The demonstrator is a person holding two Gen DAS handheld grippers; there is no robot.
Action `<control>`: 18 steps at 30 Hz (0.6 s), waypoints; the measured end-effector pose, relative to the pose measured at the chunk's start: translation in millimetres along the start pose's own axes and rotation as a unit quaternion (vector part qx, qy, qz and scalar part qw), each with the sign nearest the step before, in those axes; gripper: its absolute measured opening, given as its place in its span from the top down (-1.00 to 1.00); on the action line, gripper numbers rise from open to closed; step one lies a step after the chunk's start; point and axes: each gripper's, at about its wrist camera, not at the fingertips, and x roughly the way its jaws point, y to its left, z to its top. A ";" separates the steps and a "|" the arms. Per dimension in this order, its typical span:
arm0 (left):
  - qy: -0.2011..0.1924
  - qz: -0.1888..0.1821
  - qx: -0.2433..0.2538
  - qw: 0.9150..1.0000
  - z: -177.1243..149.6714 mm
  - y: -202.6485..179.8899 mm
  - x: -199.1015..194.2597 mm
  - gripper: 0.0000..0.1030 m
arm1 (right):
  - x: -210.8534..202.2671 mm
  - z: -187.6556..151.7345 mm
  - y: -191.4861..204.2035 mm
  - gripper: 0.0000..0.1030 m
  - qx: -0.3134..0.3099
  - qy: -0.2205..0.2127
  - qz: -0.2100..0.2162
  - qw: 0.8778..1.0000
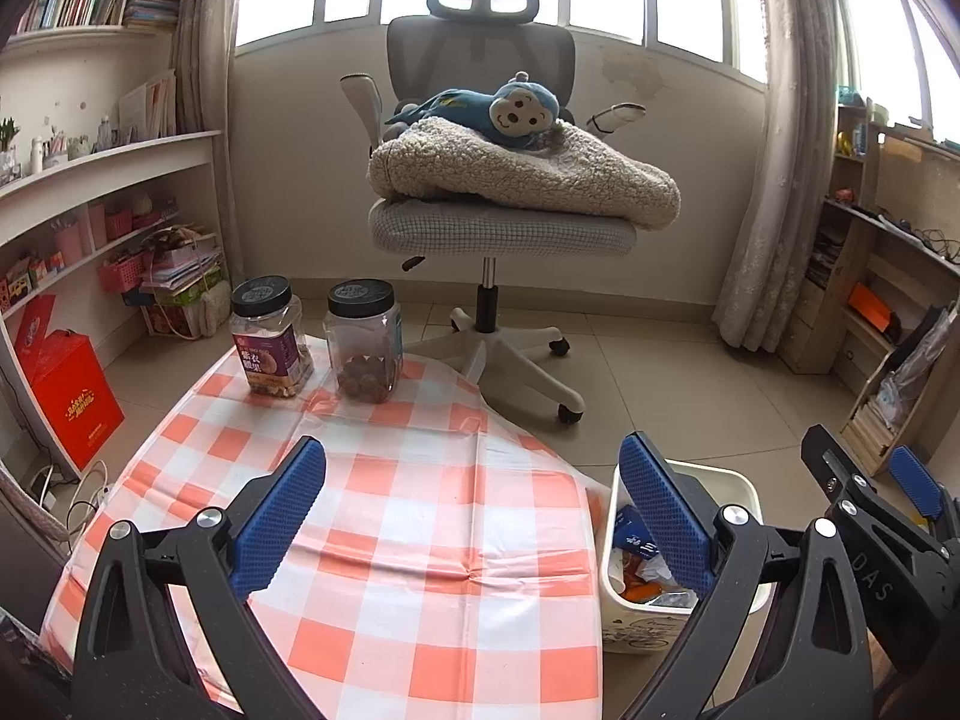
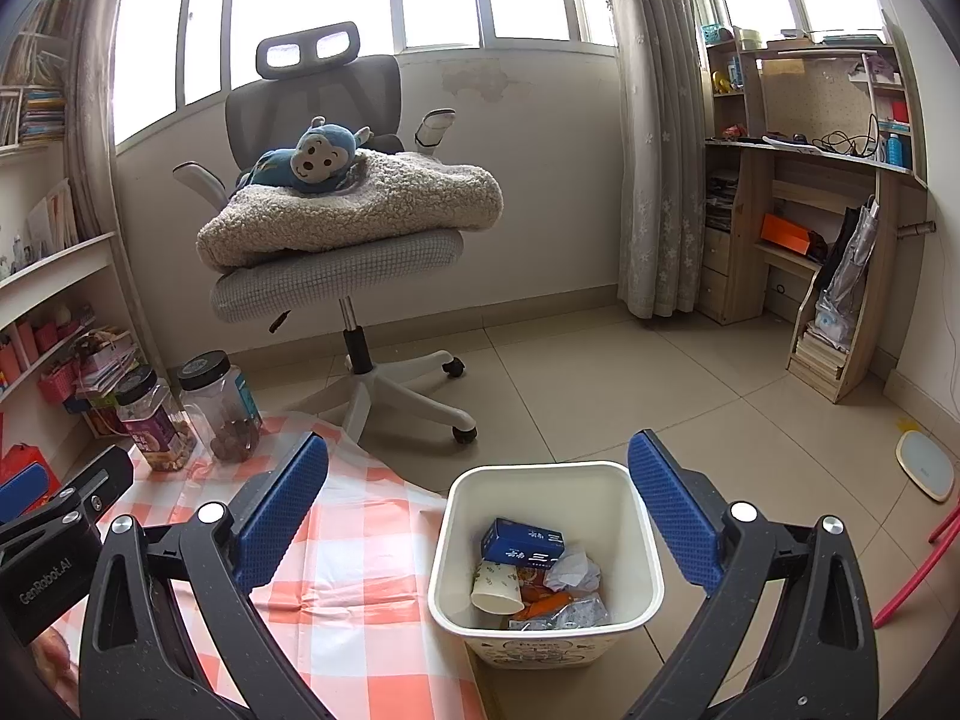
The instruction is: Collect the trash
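Observation:
A white trash bin (image 2: pixel 636 546) stands on the floor right of the table and holds a blue box (image 2: pixel 522 542), a paper cup (image 2: pixel 497 588), crumpled paper (image 2: pixel 573 570) and wrappers. The bin also shows in the left wrist view (image 1: pixel 747 495). My left gripper (image 1: pixel 474 516) is open and empty above the orange-and-white checked tablecloth (image 1: pixel 420 540). My right gripper (image 2: pixel 480 516) is open and empty, held above the bin. The right gripper shows at the right edge of the left wrist view (image 1: pixel 870 492).
Two black-lidded plastic jars (image 1: pixel 270 339) (image 1: pixel 364 348) stand at the table's far edge. A grey office chair (image 1: pixel 498 222) with a blanket and a blue plush monkey (image 1: pixel 480 111) stands beyond. Shelves line the left wall (image 1: pixel 90 180); a wooden desk stands right (image 2: pixel 828 228).

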 end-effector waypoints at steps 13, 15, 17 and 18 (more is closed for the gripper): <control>0.003 -0.014 -0.005 1.000 -0.5 0.6 2.2 -0.79 | 0.4 0.1 -6.4 -0.86 -0.001 0.002 -0.001 1.000; 0.004 -0.019 -0.014 1.000 0.3 2.8 2.3 -0.79 | -0.4 -0.6 -6.9 -0.86 0.000 0.001 -0.002 1.000; 0.008 -0.022 -0.014 1.000 0.9 2.4 2.9 -0.81 | 0.5 1.7 -7.6 -0.86 0.000 0.002 -0.002 1.000; 0.007 -0.018 -0.014 1.000 1.0 1.8 2.7 -0.82 | 0.7 2.0 -8.3 -0.87 0.000 0.002 -0.003 1.000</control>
